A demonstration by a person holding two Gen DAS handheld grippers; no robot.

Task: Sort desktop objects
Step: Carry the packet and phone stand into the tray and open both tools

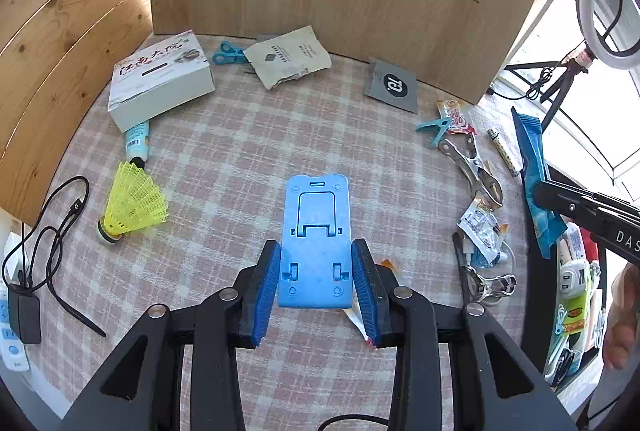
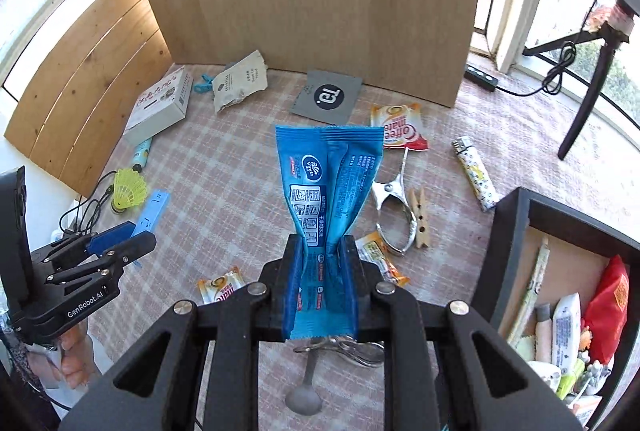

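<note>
Clamping a flat plastic stand, left tool; right tool pinches crinkled foil packet.

Blue phone stand, blue wrapper, yellow shuttlecock, pink-checked tablecloth

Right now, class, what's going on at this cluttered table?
A person is sorting desk clutter with a hand-held tool in each hand. The left tool grips a blue plastic phone stand above the checked tablecloth. The right tool pinches a blue snack packet. A dark storage box at the right already holds packets and bottles. A yellow shuttlecock, a white box, metal clips and sachets lie unsorted.
</note>
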